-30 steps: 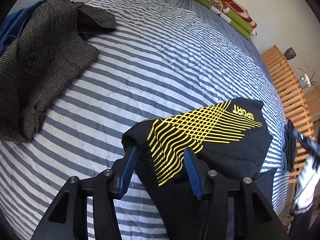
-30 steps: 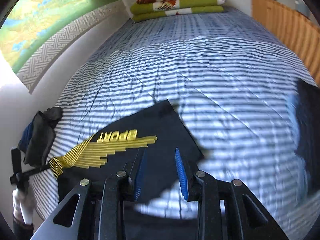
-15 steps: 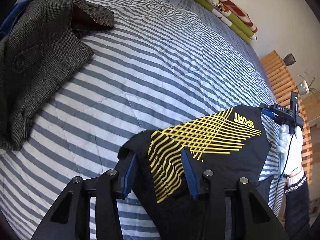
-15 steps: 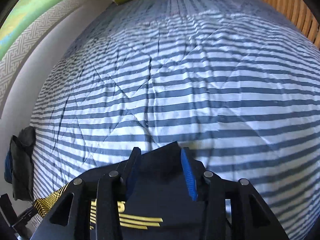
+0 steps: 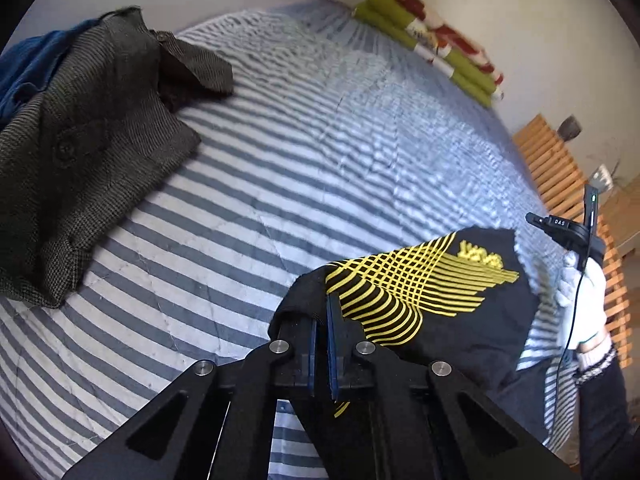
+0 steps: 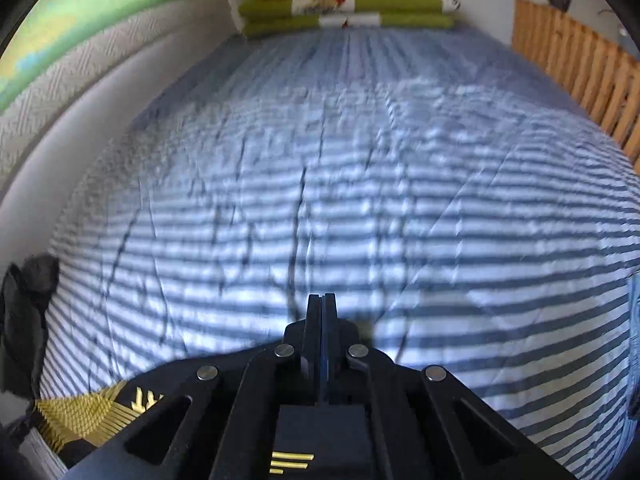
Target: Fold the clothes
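Left claw [image 5: 321, 312]: its blue pads are pinched together on a raised fold at the near left edge of the black shirt; cloth bunches around the tips.
Right claw [image 6: 321, 303]: jaws pressed together with no gap; the tips sit at the shirt's far edge, and whether cloth is caught between them cannot be told.
Black shirt [image 5: 452, 320]: lies on the near right part of the bed, its yellow line print facing up, partly lifted at the left claw.
Bed [image 5: 304, 184]: covered by a blue-and-white striped quilt.
Grey tweed jacket [image 5: 80, 168]: spread on the bed's left side, well apart from the shirt.
Folded blankets [image 6: 348, 8]: green and red, stacked at the far end of the bed.
Gloved hand [image 5: 584, 300]: white glove, to the right of the shirt.
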`<state>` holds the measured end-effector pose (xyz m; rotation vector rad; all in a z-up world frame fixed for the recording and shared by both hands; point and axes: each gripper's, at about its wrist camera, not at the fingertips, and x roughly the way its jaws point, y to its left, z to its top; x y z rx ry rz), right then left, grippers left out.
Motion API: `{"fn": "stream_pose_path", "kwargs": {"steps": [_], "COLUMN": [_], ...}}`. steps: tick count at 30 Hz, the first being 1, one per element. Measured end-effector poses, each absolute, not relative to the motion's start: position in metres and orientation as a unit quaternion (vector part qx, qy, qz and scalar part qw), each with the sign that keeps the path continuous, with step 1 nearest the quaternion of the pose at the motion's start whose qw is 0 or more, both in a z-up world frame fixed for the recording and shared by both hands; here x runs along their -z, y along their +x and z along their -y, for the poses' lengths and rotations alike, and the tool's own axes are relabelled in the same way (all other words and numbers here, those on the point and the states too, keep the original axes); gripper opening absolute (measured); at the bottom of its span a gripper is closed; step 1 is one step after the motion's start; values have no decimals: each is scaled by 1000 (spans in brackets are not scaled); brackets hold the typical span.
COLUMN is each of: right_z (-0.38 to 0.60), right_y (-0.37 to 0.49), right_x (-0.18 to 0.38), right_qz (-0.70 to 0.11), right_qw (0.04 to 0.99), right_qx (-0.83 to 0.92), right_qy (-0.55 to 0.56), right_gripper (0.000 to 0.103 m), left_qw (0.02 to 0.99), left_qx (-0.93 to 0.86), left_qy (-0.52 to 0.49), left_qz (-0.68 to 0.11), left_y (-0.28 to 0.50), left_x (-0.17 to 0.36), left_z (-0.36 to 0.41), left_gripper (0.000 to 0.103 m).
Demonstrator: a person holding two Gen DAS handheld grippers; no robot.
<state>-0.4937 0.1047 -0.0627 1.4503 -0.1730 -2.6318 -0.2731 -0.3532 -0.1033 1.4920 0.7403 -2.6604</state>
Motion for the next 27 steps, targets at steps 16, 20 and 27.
{"fn": "stream_pose_path", "kwargs": {"steps": [16, 20, 27], "right_z": [-115, -99, -86], "right_y": [-515, -520, -492], "right_x": [98, 115, 92], "right_qz": [78, 45, 4], "right_qw": [94, 99, 82], "right_qx": [821, 807, 855], "right_qy": [557, 581, 511], "right_gripper": [37, 26, 4], "left_qw": [2, 6, 12], "left_qx": [829, 830, 852], "left_qy": [513, 513, 474], "left_qz": [-222, -219, -220], "left_y": [-286, -283, -267], "left_x": [135, 135, 118], "left_z": [352, 353, 348], "left_gripper": [4, 4, 4]}}
